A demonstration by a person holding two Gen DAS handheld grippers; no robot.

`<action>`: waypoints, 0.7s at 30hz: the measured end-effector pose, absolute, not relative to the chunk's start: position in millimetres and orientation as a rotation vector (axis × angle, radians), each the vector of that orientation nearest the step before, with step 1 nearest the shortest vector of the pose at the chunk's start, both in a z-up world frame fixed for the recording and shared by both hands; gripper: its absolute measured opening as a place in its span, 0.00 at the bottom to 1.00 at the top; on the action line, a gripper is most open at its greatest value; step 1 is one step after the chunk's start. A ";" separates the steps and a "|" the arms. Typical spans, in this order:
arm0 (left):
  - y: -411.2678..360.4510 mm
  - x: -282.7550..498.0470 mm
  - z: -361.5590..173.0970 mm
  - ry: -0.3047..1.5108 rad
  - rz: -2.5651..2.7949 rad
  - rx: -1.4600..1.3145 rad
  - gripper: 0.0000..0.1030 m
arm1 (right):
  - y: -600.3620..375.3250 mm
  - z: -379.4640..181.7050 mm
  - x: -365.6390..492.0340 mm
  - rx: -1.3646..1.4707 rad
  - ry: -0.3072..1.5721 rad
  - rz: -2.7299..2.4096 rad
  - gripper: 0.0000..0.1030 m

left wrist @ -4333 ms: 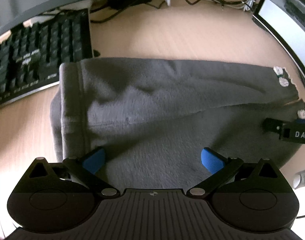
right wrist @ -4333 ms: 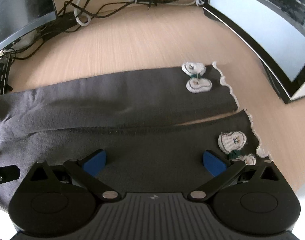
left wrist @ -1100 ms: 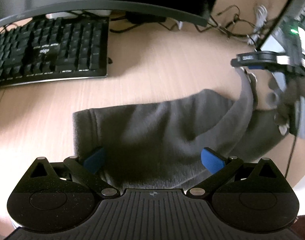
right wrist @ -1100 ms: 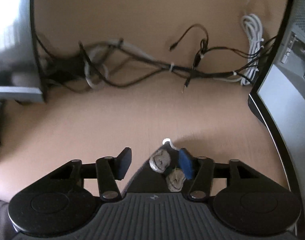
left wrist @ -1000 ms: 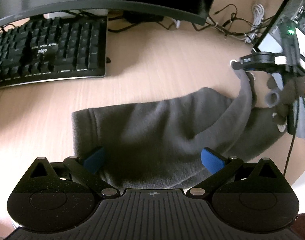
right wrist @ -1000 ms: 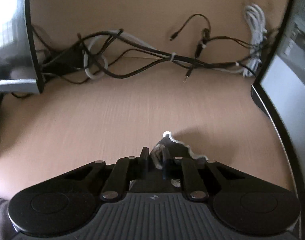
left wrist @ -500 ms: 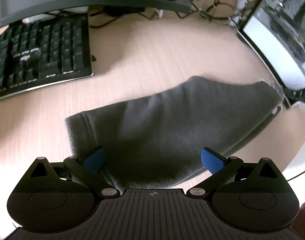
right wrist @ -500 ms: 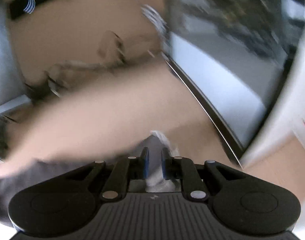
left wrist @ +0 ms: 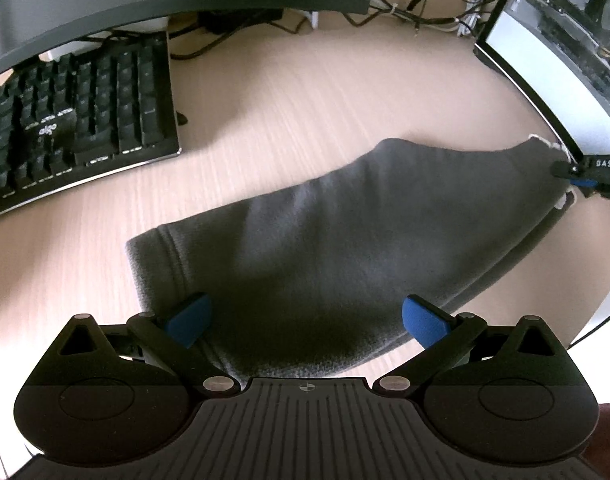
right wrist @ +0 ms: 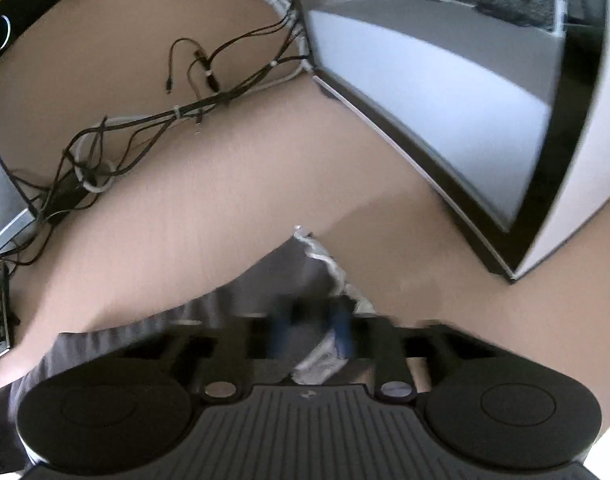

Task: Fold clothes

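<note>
On a pale wooden desk [left wrist: 289, 92], at about ten o'clock in the left wrist view, sits a black mechanical keyboard [left wrist: 77, 120]. At centre lies the grey fleece garment [left wrist: 345, 240], its ribbed band at eight o'clock and its white-trimmed edge [left wrist: 545, 145] drawn out toward three. The left gripper [left wrist: 305, 316] hovers over the near fold, blue pads spread wide and clamping nothing. At three o'clock the right gripper [right wrist: 311, 330] has its jaws pinched tight on the trimmed edge, beside a monitor [right wrist: 445, 92] and tangled cables [right wrist: 153, 120]. The fabric looks soft, light and limp, likely to sag and slide on the smooth wood; the sturdier ribbed band and hem corners seem the best places to grasp.
</note>
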State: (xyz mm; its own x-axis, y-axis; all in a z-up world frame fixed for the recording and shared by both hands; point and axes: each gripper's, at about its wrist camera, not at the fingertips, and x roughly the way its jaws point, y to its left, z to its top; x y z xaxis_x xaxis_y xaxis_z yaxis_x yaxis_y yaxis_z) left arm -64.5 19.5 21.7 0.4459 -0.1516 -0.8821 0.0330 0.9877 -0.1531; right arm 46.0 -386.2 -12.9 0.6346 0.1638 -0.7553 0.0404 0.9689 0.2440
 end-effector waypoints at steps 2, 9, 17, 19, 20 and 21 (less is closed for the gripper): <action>21.4 -64.4 22.7 1.105 -0.112 -0.132 1.00 | -385.0 2.4 39.6 0.258 0.839 0.099 0.10; 28.0 -71.0 26.5 1.114 -0.125 -0.161 1.00 | -384.4 21.2 12.6 0.263 0.851 0.098 0.11; 16.7 -72.1 45.6 1.074 -0.224 -0.174 1.00 | -393.8 -2.2 13.0 0.238 0.903 -0.001 0.27; 14.4 -69.5 39.0 1.094 -0.212 -0.175 1.00 | -392.2 8.0 11.2 0.178 0.853 -0.022 0.27; 14.0 -68.9 34.1 1.115 -0.200 -0.174 1.00 | -389.2 13.2 9.6 0.158 0.826 -0.010 0.27; 14.3 -68.9 28.6 1.135 -0.188 -0.175 1.00 | -385.6 18.3 7.9 0.145 0.802 0.012 0.27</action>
